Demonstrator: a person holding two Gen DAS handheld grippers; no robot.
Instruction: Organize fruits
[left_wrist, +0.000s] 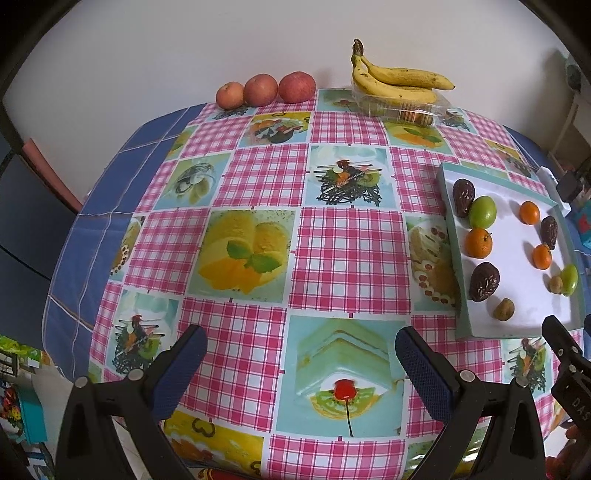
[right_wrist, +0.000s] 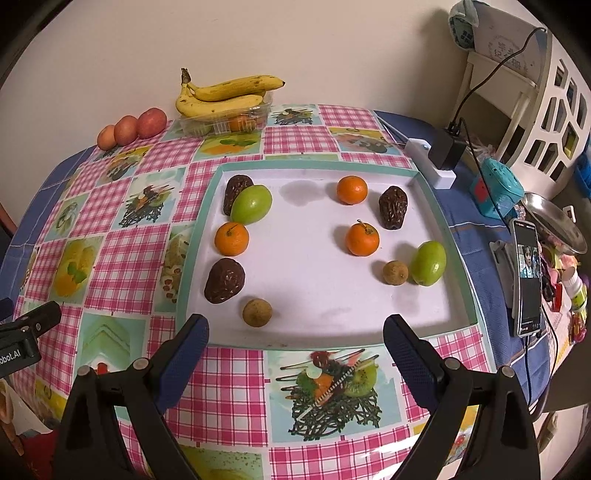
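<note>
right gripper (right_wrist: 295, 343): fingers spread wide, nothing held | small round brown fruit (right_wrist: 257, 312) is seen just ahead, slightly left | left gripper (left_wrist: 301, 354): spread, empty, farther away

Pink-checked tablecloth (right_wrist: 236, 387); white tray (right_wrist: 317, 295), teal rim; yellow bananas (right_wrist: 221, 98).

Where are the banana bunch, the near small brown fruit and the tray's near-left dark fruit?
banana bunch (right_wrist: 221, 96), right wrist, lower banana's middle
small brown fruit (right_wrist: 257, 312), right wrist, centre
dark fruit (right_wrist: 224, 280), right wrist, centre
</note>
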